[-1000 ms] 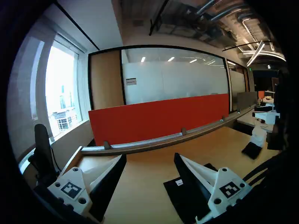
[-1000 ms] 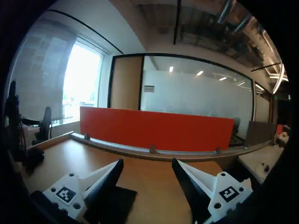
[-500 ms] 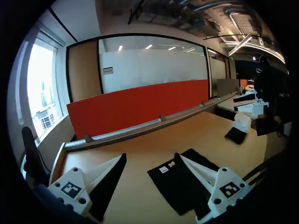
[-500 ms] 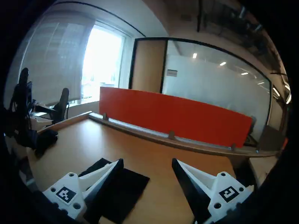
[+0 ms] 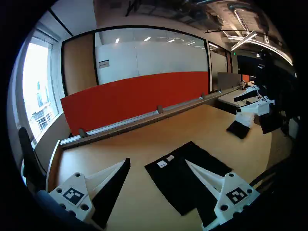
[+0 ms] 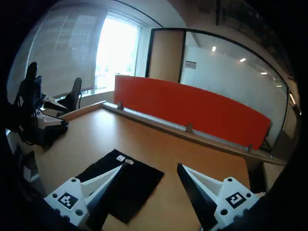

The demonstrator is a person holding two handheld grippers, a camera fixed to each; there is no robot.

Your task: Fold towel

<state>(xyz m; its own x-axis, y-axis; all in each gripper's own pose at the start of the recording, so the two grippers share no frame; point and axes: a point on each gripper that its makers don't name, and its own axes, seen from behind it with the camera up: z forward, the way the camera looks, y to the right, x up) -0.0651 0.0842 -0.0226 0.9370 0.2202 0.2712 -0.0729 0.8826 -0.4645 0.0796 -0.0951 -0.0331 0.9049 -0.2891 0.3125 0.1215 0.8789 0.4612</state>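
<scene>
- As you look along your left gripper [image 5: 156, 164], its fingers stand wide apart with nothing held between them.
- Your black towel [image 5: 181, 175] lies spread flat on the wooden counter [image 5: 127, 142], near you and a little right of centre in the left gripper view. The gripper's right finger crosses in front of the towel's near part.
- Two small white labels [image 5: 162, 164] sit at the towel's far left corner.
- Your right gripper [image 6: 151, 169] is just as wide open and grips nothing.
- From the right gripper view the towel [image 6: 129, 183] lies near and to the left, with the left finger in front of it and bare counter between the fingertips.
- At the far edge of the counter a long red divider [image 5: 134, 96] runs from left to right on a pale rail, with a glass wall behind it.
- A bright window [image 6: 115, 57] fills the far left, and a dark office chair [image 6: 75, 92] stands before it, beyond the counter's left end.
</scene>
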